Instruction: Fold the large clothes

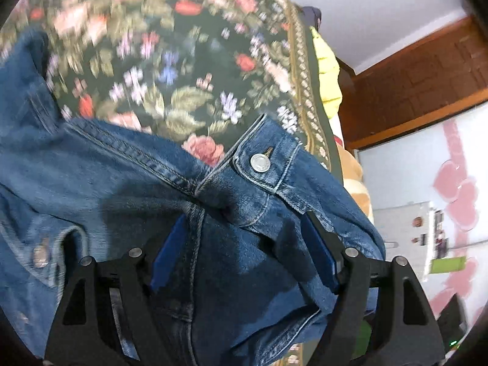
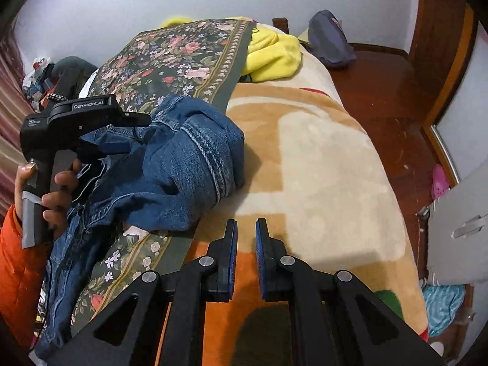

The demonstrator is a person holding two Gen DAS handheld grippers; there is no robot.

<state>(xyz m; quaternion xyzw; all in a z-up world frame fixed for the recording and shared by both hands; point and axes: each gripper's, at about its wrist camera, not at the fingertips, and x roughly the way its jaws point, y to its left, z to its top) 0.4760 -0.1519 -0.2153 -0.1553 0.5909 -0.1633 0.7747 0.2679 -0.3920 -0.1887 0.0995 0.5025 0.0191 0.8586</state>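
two black grippers with blue pads are seen over a bed. the left gripper is spread wide, and bunched blue denim jacket fills the gap between its fingers; whether the cloth is pinched cannot be told. the jacket is heaped on a dark floral bedspread, at ten o'clock from the right gripper. the right gripper's jaws are nearly closed on nothing, above a beige plush blanket. a yellow fleece cloth is seen at twelve o'clock.
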